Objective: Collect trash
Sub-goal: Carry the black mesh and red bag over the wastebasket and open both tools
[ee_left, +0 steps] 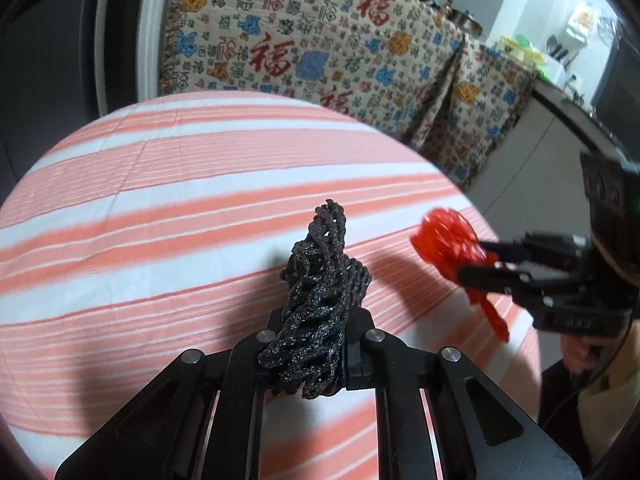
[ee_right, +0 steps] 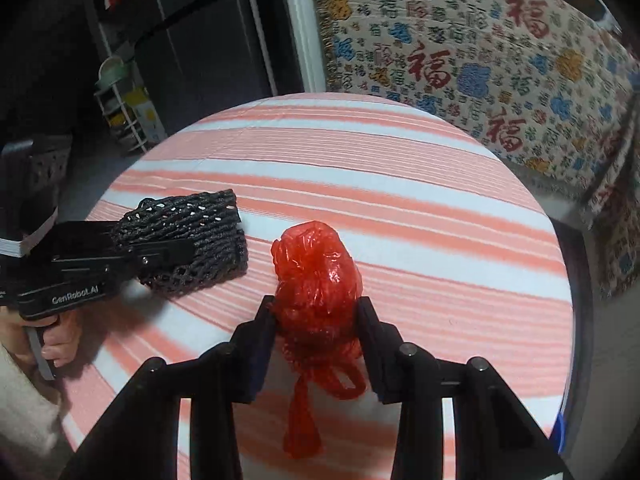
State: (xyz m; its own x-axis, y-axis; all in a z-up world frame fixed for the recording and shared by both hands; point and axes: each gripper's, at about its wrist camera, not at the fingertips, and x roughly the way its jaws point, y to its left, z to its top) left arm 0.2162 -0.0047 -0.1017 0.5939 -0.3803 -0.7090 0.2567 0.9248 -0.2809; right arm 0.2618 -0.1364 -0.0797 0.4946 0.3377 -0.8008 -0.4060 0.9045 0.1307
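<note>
Since both pieces were bound for disposal, the left gripper (ee_left: 310, 344) clamped the black foam net (ee_left: 316, 292); the right gripper (ee_right: 318, 320) pinched the red plastic bag (ee_right: 316, 276), each apparently clear of the striped tablecloth (ee_right: 400, 208).

Matte black left gripper (ee_left: 310, 354) w/ flat angular link arms, round silver pivot pins. Same black build on right gripper (ee_right: 318, 320), dark pins; side body (ee_right: 68, 280) marked "GenRobot.AI" in white, small screws. Fuzzy cream sleeve (ee_right: 22, 412) at wrist.

Looked like somebody's home, striped tablecloth (ee_left: 160, 184), patterned throw (ee_left: 320, 52) over furniture, dark fridge (ee_right: 200, 40), cluttered kitchen counter (ee_left: 560, 76) behind
</note>
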